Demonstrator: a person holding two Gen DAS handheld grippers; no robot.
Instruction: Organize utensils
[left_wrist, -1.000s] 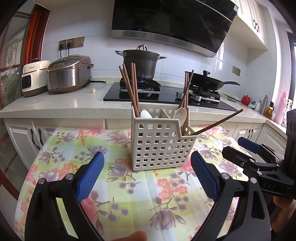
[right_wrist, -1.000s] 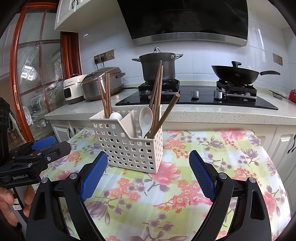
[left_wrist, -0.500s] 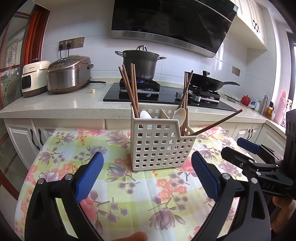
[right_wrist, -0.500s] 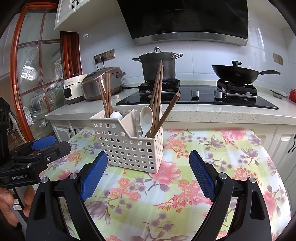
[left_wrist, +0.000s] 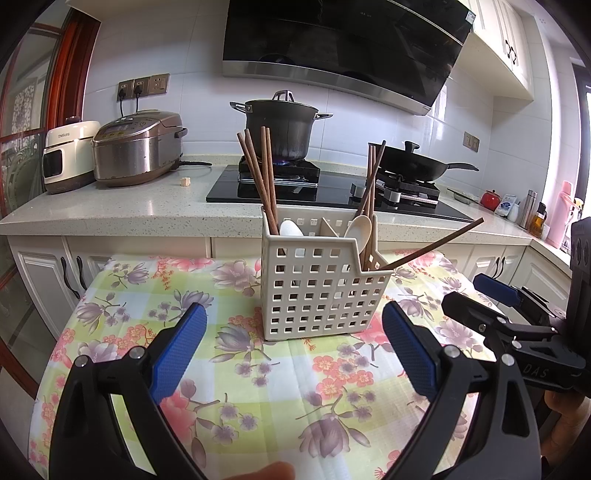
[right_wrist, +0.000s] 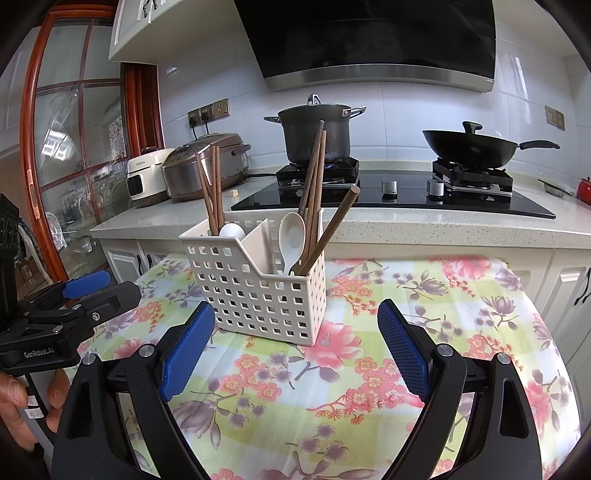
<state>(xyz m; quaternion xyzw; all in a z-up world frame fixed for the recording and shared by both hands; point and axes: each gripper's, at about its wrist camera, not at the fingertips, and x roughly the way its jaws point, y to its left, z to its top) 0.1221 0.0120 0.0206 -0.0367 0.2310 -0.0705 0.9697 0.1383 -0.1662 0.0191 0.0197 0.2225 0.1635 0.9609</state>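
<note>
Utensil caddy (left_wrist: 317, 291): white, perforated, standing upright on the flowered cloth of the surface (left_wrist: 258, 387). It sits straight ahead of the left gripper (left_wrist: 293, 339), beyond the fingertips and not touching them. From the right gripper (right_wrist: 295, 336) it lies ahead and slightly to the left, likewise apart.

Contents: an inner divider splits the caddy into two compartments. The left compartment holds a bundle of brown chopsticks (left_wrist: 258, 177), leaning a little left, and a white spoon (left_wrist: 290, 229) whose bowl just shows above the rim. The right compartment holds a second white spoon (right_wrist: 291, 236), upright with bowl up, a further set of chopsticks (right_wrist: 314, 173), and a single chopstick (left_wrist: 432, 245) tilted steeply out over the caddy's right edge.

Left gripper: jaws spread wide, blue pads (left_wrist: 181, 347) empty, held low over the cloth. Right gripper: jaws spread wide, blue pads (right_wrist: 402, 354) empty, held at similar height. Each gripper appears at the edge of the other's view, well to the side of the caddy. A hand (right_wrist: 14, 402) is partly visible beneath the left unit.

Beyond the caddy: a stone counter (left_wrist: 110, 210) carrying a rice cooker (left_wrist: 136, 147), a lidded pot (left_wrist: 282, 129) on a lit burner, and a wok (right_wrist: 476, 146) on the adjacent burner.
</note>
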